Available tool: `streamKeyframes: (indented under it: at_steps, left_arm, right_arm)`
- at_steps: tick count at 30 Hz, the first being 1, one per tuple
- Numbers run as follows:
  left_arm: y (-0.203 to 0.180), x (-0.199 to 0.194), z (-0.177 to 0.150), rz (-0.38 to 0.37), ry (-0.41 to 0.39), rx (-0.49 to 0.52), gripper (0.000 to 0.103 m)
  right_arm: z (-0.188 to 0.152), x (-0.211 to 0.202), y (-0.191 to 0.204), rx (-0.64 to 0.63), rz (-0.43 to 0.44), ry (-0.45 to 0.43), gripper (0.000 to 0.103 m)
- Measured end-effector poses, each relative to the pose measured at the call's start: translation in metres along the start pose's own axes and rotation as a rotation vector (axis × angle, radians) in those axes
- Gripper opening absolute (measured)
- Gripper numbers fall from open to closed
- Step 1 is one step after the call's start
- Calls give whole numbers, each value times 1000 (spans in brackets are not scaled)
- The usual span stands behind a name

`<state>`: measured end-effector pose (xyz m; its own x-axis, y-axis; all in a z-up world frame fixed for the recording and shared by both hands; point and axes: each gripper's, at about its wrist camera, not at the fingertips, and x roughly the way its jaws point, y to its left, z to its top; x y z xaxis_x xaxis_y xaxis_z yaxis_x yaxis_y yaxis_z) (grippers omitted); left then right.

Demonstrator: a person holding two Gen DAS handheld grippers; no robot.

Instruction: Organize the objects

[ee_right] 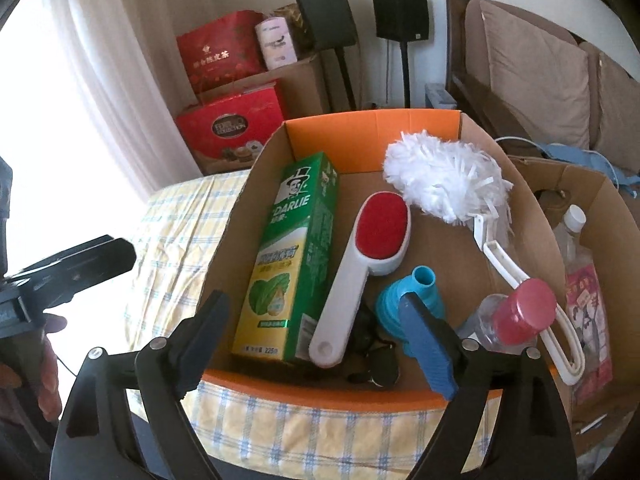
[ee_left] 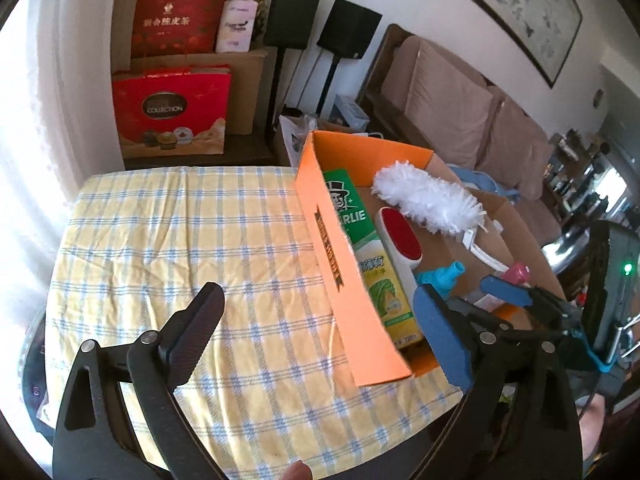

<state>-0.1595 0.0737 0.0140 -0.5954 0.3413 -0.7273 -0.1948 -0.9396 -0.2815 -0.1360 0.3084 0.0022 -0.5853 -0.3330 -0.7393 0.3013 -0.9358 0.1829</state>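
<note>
With both grippers spread wide and empty, layout reads left to right:
left gripper [ee_left: 320, 328]: lower centre of left wrist view, jaws wide apart, nothing between them; black finger over the cloth at lower left, blue-padded finger at the box's near right corner.
tablecloth [ee_left: 180, 240]: yellow cloth with blue-white check, fills centre-left of left wrist view, bare where visible.
red gift boxes [ee_left: 172, 112]: upper left of left wrist view, stacked with brown cartons against the wall.
cardboard box [ee_left: 352, 292]: open-top, orange outside, brown inside, sits on the cloth, right of centre in left wrist view; fills the middle of right wrist view.
right gripper [ee_right: 320, 340]: lower centre of right wrist view, jaws wide apart, gripping nothing; hangs over the box's near edge.
toothpaste carton [ee_right: 292, 264]: green and yellow, long, lies along the box's left wall.
lint brush [ee_right: 360, 272]: white handle, red oval pad, just right of the carton.
black item [ee_right: 376, 356]: small, under the brush handle end, cannot tell what.
blue funnel-like piece [ee_right: 416, 292]: plastic, centre of box, partly behind the blue pad.
duster [ee_right: 440, 176]: white fluffy head at box's far right, white loop handle running to lower right.
bottle [ee_right: 516, 316]: clear, pink-red cap, lower right of box.
second carton [ee_right: 600, 208]: brown cardboard, right edge, holds a clear white-capped bottle.
</note>
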Motion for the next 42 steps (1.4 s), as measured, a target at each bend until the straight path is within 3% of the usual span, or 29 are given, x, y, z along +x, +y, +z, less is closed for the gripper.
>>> streamKeyframes:
  at_steps: [5,16,23,29,42]
  left_arm:
    - [5,-9,-10,41,-6,9,100]
    - [11,-25,-40,150,-9,20,102]
    - [12,-42,-57,179,-34,14,102]
    - [6,-57,-68,262,-80,37,102]
    - [5,-88,-97,308,-111,2,102]
  right_arm:
    - [-4,-6,7,-5,-14,-10,103]
    - [-15,-25,27,-32,-71,-58,103]
    - [-23,-38,35,-24,-59,-83,103]
    - [-32,-48,41,-24,-74,-101,103]
    - [-59,-73,48,-21,-82,-123,103]
